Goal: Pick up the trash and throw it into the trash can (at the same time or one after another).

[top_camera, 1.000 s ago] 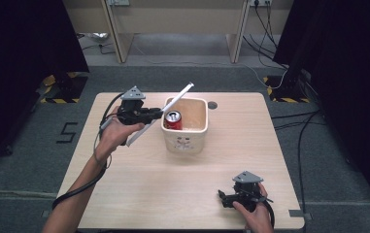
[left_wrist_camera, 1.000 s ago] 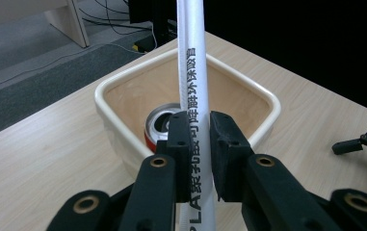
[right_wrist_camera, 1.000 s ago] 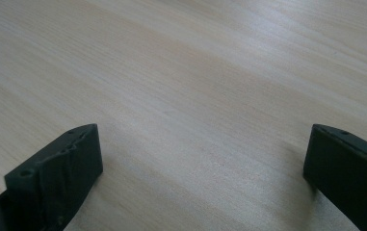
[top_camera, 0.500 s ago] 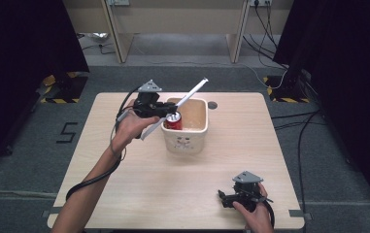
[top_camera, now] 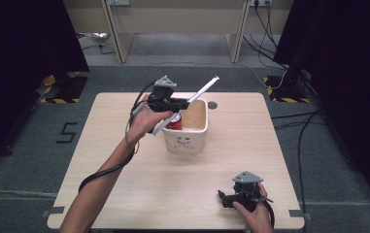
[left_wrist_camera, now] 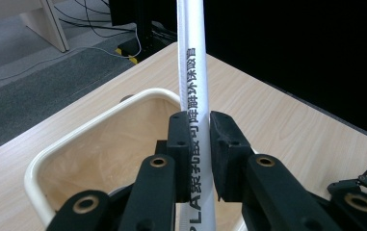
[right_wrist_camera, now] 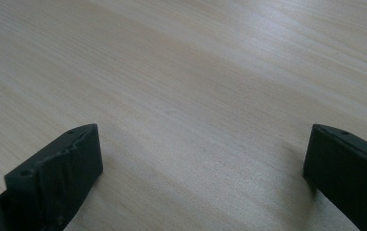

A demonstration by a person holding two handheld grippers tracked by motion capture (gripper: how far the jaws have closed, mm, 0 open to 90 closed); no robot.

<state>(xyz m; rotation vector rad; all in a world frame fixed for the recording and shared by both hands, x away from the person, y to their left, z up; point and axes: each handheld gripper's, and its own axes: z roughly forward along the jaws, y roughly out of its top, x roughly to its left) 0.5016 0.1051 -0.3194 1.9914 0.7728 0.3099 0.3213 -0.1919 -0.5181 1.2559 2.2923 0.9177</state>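
L gripper (top_camera: 185, 103) clamped on wrapped straw (top_camera: 192, 99), white paper sleeve w/ black print, pinched mid-length btwn both pads. Straw tilts up to the right, upper end past far rim of cream tub (top_camera: 197, 136), lower end just left of tub. Red can (top_camera: 175, 122) sits inside tub, left side. R gripper (top_camera: 221, 198) near front-right edge of table (top_camera: 250, 126), jaws wide apart, nothing btwn them, well apart from tub.

A: Evenly bright on the table (top_camera: 124, 121), soft and without glare; very dark left and right of the table.

B: Slightly soft in the high view. Blurred close up on the black pads (right_wrist_camera: 56, 168), with faint shadows beside them on the wood.
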